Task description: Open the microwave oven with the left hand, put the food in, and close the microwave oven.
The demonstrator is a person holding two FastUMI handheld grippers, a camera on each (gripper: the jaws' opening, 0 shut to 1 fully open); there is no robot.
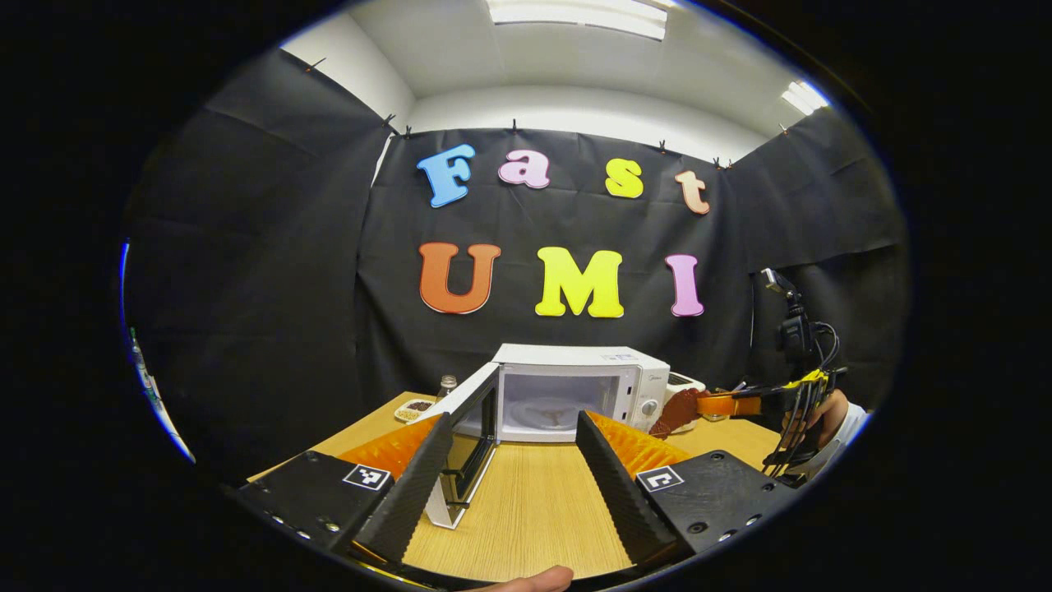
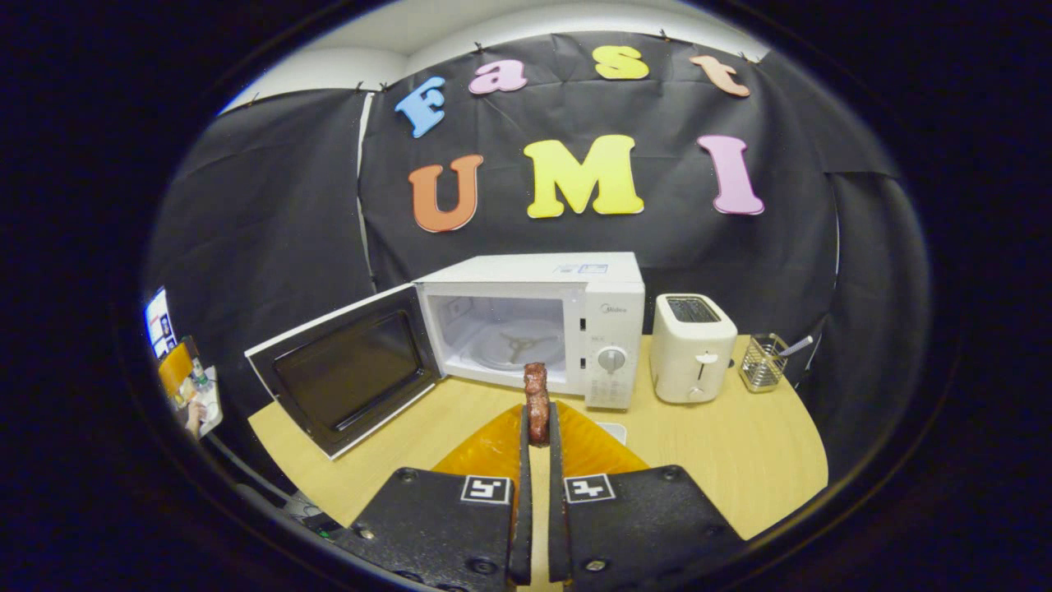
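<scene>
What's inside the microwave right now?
The microwave oven stands open, with a glass turntable and its roller ring inside. No food yet: the right gripper holds the brown food in front, hiding a little of the floor.

Black cloth walled the booth; ceiling lights glowed at twelve o'clock above a wooden table.

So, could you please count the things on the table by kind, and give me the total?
Microwave oven, door open: 1
Toaster: 1
Wire basket: 1
Small bottle: 1
Small dish: 1
Total on the table: 5
Not on the table: 1 piece of brown food, held in the right claw.
</scene>
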